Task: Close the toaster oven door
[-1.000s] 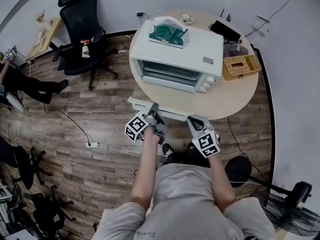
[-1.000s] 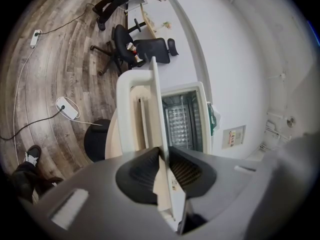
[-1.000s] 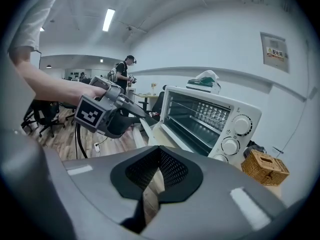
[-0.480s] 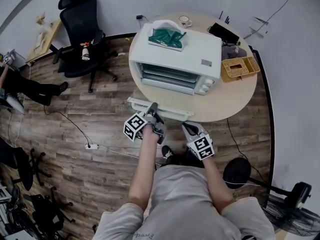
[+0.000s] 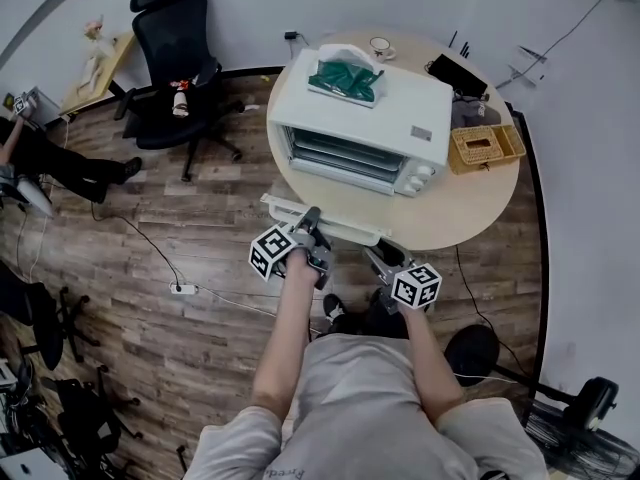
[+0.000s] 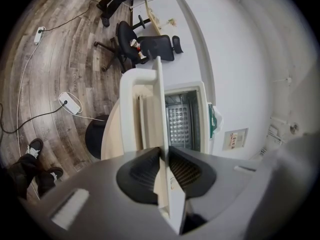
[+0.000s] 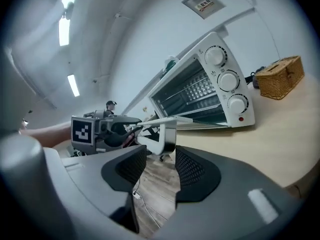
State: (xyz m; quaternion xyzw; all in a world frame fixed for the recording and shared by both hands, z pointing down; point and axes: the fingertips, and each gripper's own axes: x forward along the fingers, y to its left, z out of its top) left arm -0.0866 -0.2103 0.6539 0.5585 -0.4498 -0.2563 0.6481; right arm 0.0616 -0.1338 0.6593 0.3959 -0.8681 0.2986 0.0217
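Note:
A white toaster oven [image 5: 400, 96] stands on a round wooden table [image 5: 470, 200], its door [image 5: 340, 222] folded down flat over the table's near edge. My left gripper [image 5: 308, 222] is shut on the door's front edge; in the left gripper view the white door [image 6: 159, 109] runs edge-on between the pads [image 6: 142, 169]. My right gripper [image 5: 377, 259] hangs just off the door's right end. Its jaws are opening, with nothing between them. In the right gripper view the handle's end [image 7: 164, 132] lies just beyond the fingertips, and the oven [image 7: 200, 86] and left gripper [image 7: 102, 128] show behind.
A green bag [image 5: 343, 73] lies on the oven's top. A wicker basket [image 5: 483, 146], a cup [image 5: 380, 44] and a black device [image 5: 457, 73] sit on the table. A black office chair [image 5: 178, 58] stands to the left. A power strip [image 5: 181, 289] and cables lie on the wood floor.
The right gripper has come off the door's right end, drawn back a little toward the person and opened its jaws. The left gripper keeps its hold on the door.

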